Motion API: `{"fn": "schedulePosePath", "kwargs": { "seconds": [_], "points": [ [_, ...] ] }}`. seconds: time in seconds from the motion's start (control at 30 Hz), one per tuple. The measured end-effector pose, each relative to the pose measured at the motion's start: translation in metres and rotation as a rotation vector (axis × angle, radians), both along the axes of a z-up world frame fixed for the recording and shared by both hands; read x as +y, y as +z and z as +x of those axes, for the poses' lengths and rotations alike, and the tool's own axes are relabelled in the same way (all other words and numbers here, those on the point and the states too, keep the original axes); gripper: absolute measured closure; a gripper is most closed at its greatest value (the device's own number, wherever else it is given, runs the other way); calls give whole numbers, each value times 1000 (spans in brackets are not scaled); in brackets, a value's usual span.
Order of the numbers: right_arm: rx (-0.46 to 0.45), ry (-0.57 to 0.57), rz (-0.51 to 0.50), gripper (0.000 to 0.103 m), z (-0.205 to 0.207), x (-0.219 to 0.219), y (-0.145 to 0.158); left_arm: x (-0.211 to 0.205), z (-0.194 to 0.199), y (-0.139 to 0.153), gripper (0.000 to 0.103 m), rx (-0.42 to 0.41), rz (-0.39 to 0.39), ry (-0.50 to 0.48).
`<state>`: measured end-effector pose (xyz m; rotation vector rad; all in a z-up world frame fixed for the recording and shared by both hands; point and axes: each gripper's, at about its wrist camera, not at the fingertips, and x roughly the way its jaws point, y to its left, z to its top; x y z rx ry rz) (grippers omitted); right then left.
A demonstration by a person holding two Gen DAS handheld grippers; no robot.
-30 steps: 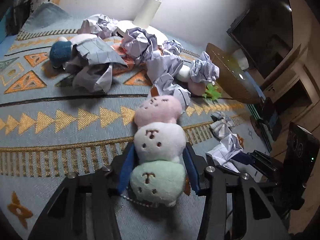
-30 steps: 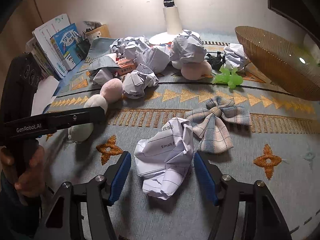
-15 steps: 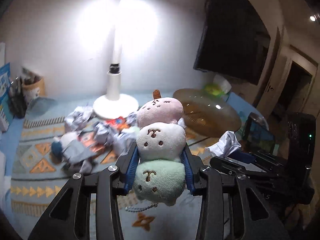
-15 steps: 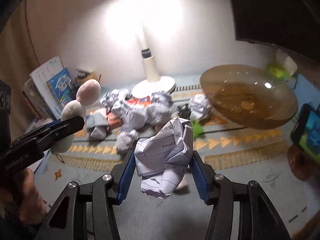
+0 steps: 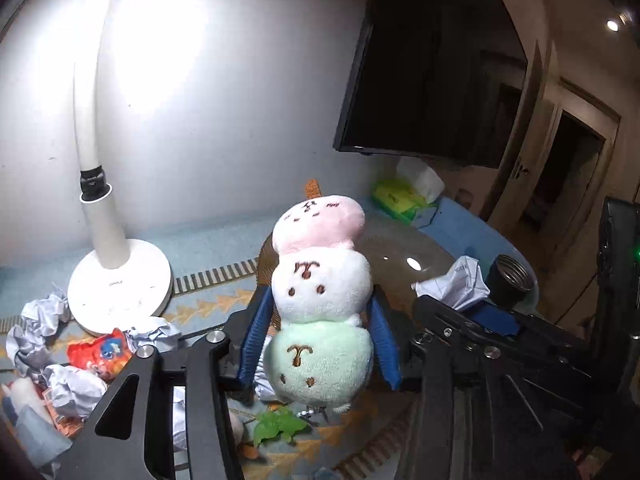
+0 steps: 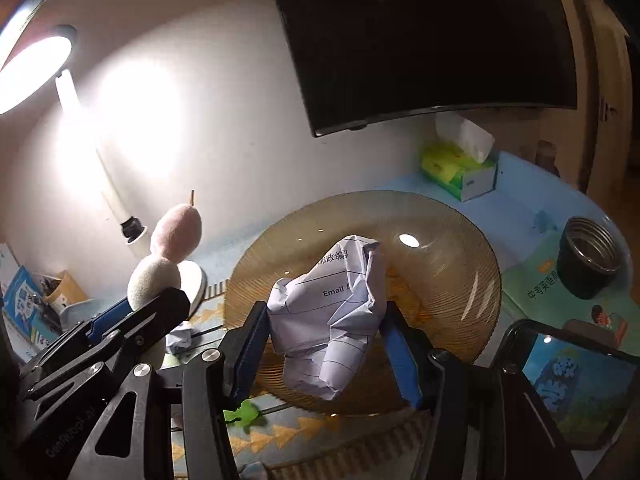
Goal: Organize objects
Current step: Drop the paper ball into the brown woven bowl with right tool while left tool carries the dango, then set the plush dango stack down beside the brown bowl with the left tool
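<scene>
Left gripper point(image 5: 318, 340): jaws clamped on plush toy point(image 5: 320, 312), airborne.
Right gripper point(image 6: 328, 344): jaws clamped on crumpled paper point(image 6: 332, 312), above amber bowl point(image 6: 452, 280).
Right view only: cup point(image 6: 590, 264), phone point(image 6: 576, 376).

Open air lies above the amber glass bowl point(image 6: 452, 280) at centre frame in the right wrist view; its inside surface shows bare. Obstacles ring it: the lamp point(image 5: 116, 280) base and stem at left, a tissue box point(image 6: 460, 168) beyond the far rim, a dark metal cup point(image 6: 590, 262) and a phone point(image 6: 576, 376) at right. In the lower left of the left wrist view, crumpled paper point(image 5: 68, 388) and a red packet point(image 5: 102, 354) crowd the mat (little gap between them). The dark screen point(image 6: 420, 40) overhangs the upper right.
</scene>
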<state>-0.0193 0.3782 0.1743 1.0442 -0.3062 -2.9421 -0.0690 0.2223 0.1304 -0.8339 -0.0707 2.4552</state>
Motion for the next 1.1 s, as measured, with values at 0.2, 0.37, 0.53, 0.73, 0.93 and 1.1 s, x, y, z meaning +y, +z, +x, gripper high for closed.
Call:
{"fn": "schedulePosePath", "kwargs": {
  "seconds": [0.2, 0.37, 0.53, 0.73, 0.93, 1.1],
  "points": [
    [-18, 3, -12, 42, -8, 9, -8, -10, 5, 4, 46, -4, 5, 8],
    [2, 76, -21, 42, 16, -11, 1, -45, 46, 23, 46, 78, 9, 63],
    [22, 233, -48, 40, 58, -57, 7, -102, 100, 24, 46, 90, 30, 166],
    [-7, 379, -61, 37, 93, -117, -25, -184, 143, -17, 46, 56, 22, 409],
    [-50, 418, -81, 29, 102, -146, -71, -235, 155, -72, 46, -45, 2, 528],
    [-93, 445, -48, 29, 99, -160, -99, -250, 156, -93, 46, -84, 14, 557]
  ]
}}
